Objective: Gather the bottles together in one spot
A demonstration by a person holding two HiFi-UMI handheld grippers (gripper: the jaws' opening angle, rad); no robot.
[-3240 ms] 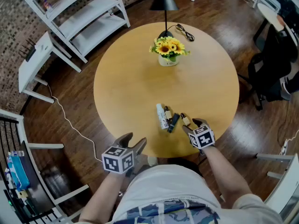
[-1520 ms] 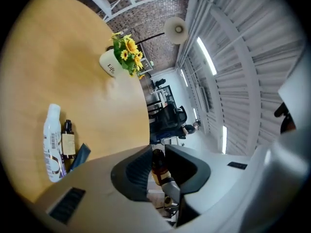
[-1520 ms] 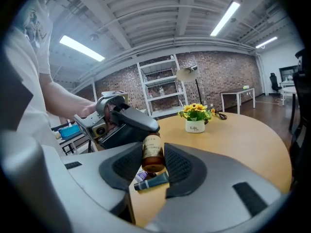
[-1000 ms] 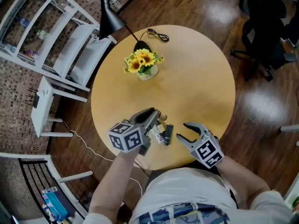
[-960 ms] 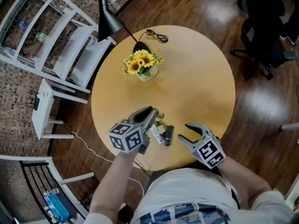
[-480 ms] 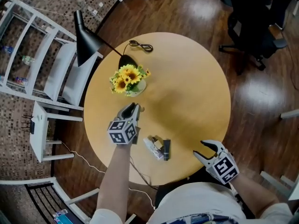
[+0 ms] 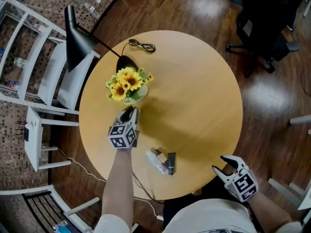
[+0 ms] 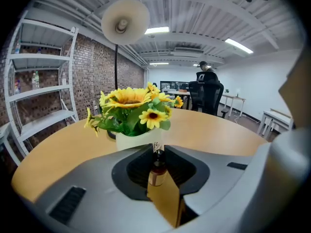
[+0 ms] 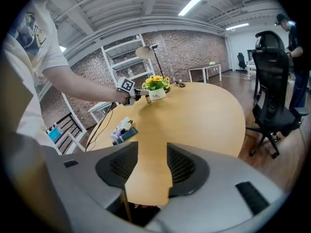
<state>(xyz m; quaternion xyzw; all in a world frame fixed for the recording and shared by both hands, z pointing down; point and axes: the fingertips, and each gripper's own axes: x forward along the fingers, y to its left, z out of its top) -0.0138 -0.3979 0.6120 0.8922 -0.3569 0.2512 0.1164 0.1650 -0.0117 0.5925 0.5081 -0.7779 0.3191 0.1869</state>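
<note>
My left gripper (image 7: 130, 113) is shut on a small brown bottle (image 8: 156, 173), held upright just in front of the sunflower vase (image 7: 128, 87). Whether the bottle stands on the table I cannot tell. Nearer the front edge, a white bottle (image 7: 154, 160), a dark bottle (image 7: 171, 163) and a small one between them lie together; the right gripper view shows this cluster (image 9: 121, 128) at the left. My right gripper (image 7: 227, 164) is open and empty, off the table's front right edge. The right gripper view also shows the left gripper (image 9: 132, 97) by the vase.
The round wooden table (image 7: 194, 91) also carries a black lamp (image 7: 77, 32) and a coiled cable (image 7: 141, 45) at the far side. White shelves (image 7: 29, 57) stand to the left, and an office chair (image 7: 265, 28) to the right.
My left gripper has left the bottle cluster and moved toward the vase, still shut. My right gripper has drawn back off the table's front right edge, staying open.
</note>
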